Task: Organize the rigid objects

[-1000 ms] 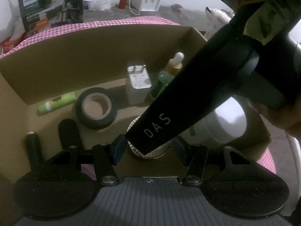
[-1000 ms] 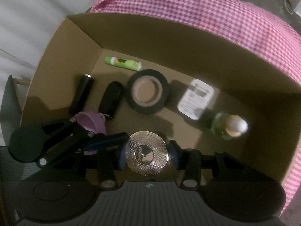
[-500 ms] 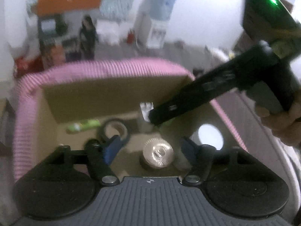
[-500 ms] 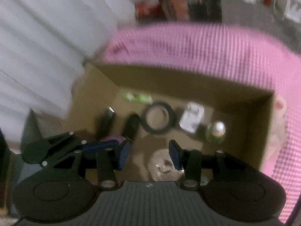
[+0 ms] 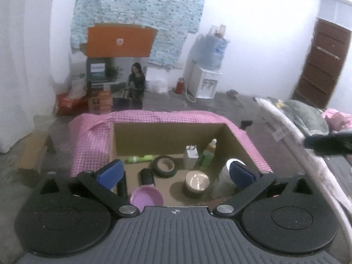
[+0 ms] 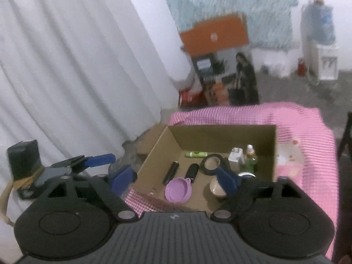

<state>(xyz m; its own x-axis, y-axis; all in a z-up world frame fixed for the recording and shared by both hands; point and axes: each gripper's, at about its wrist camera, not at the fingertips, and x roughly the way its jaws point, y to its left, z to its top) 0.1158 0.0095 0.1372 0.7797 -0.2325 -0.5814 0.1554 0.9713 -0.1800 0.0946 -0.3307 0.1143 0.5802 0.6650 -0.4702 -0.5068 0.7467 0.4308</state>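
1. Left wrist view: the left tool (image 5: 176, 172) is released, its blue pads spread wide with nothing between them; its jaws have just been opening. The cardboard box (image 5: 169, 135) lies ahead of and below the tool, on a counter under a pink checked cloth (image 5: 92, 136). Framed between the pads, on the box floor, stands the round gold-lidded jar (image 5: 197, 182), with a purple cup (image 5: 146, 197) nearer and to its left. Beyond them lie a tape roll (image 5: 164, 166), a green tube (image 5: 140, 158) lying crosswise along the back wall, a white charger (image 5: 191, 156) and a green dropper bottle (image 5: 208, 154), both upright. A white container (image 5: 226, 178) stands partly behind the right pad.

2. Right wrist view: the right tool (image 6: 176, 176) is also released and empty, and its jaws have just been opening. The same box (image 6: 220, 135) lies ahead and slightly right of its centre line. A black cylinder (image 6: 171, 172) and a black capsule (image 6: 191, 171) lie with their long axes running away from the tool. The jar (image 6: 216, 189) is partly hidden by the right pad.

3. Judgement: neither tool is clearly nearer the box; both sit back from it, and everything visible is already inside. Whether anything remains to be fetched cannot be told.
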